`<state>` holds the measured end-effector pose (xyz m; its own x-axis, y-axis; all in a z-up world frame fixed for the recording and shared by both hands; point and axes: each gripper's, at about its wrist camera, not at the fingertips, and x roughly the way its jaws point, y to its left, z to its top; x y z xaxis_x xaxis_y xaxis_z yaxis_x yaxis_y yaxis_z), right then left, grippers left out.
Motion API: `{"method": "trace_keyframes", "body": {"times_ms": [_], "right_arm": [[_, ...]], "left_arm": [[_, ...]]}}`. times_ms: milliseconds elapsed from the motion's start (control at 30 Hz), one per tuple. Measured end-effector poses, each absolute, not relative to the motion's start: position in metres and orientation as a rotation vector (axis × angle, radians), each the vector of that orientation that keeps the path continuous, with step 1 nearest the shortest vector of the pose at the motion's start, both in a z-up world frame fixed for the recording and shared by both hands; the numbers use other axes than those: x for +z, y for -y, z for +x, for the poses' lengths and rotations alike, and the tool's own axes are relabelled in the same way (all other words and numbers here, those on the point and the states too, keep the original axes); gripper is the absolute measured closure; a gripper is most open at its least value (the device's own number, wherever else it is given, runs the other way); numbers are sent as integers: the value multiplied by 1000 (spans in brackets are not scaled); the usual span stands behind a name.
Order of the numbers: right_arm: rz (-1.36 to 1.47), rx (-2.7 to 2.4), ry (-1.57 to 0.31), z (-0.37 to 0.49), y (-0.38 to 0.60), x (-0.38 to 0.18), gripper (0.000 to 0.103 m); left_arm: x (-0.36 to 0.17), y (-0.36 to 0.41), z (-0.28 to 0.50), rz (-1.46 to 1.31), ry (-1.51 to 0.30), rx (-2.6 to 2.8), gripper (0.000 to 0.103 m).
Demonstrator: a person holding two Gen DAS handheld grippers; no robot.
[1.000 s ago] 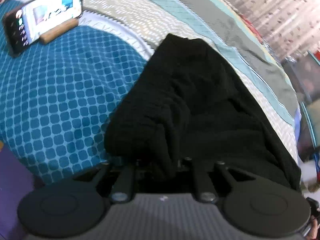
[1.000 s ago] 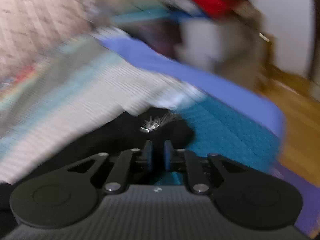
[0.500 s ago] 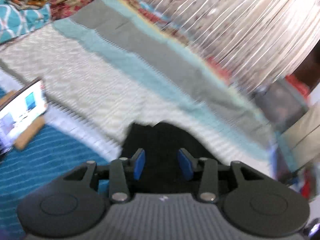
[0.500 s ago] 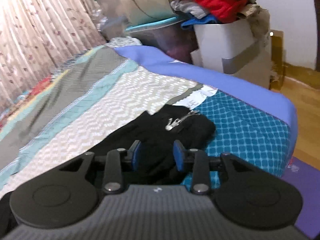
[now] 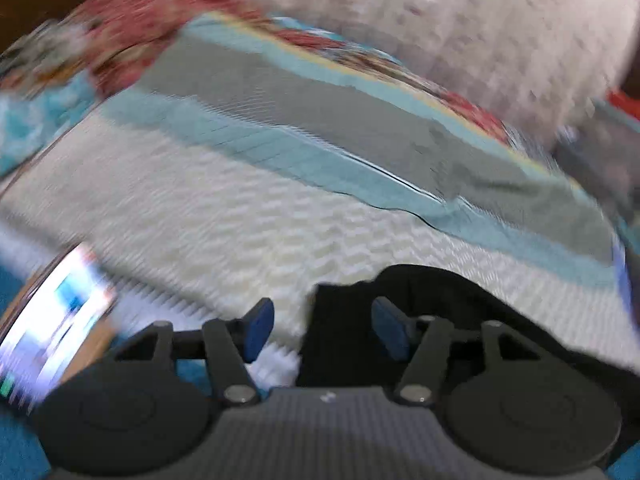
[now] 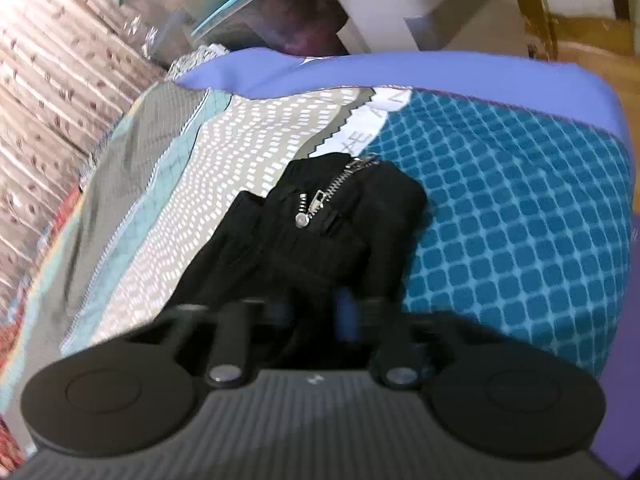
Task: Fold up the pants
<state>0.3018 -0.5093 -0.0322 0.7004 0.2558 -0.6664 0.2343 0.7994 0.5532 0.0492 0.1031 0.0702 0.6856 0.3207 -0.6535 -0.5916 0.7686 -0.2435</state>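
Observation:
The black pants (image 6: 320,232) lie bunched on the patterned bedspread, zipper (image 6: 332,192) facing up. In the right wrist view my right gripper (image 6: 314,312) is open just above the near part of the pants. In the blurred left wrist view the pants (image 5: 420,312) show as a dark heap low in the frame. My left gripper (image 5: 324,328) is open and empty, its right blue finger (image 5: 390,332) over the pants and its left one over the white spread.
A phone on a wooden stand (image 5: 52,332) sits at the left on the blue checked part of the bed (image 6: 520,200). Curtains (image 6: 52,60) run behind the bed. A white bin (image 6: 412,4) and boxes stand past the bed's end.
Both grippers let go of the pants and opened wider. The left gripper has swung up and back from the cloth. The right gripper has tilted down over the pants.

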Motion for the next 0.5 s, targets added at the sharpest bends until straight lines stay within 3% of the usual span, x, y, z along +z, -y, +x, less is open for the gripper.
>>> {"method": "trace_keyframes", "body": {"times_ms": [100,167,267,300,333,367,400,500], "right_arm": [[637,44,-725,300,504,-8,96],[621,74,-666,294,498,14,97],[677,139,-613,294,493,40,96],[688,151,-594,296,492,48,96],[695,162,-577,300,489,56,96],[707,171,-566,306,485,64,96],[724,176,-565,315,481,69,96],[769,178,-578,350,471,78,96]], "left_arm": [[57,-91,99,-342,-654,488,41],[47,-83,131,-281,-673,440,21],[27,-73,168,-208,-717,428,14],[17,-74,180,-200,-750,442,21],[4,-77,193,-200,-803,459,52],[-7,-81,202,-206,-855,467,91],[-17,-84,210,-221,-911,470,93],[-13,-84,206,-201,-846,508,95]]}}
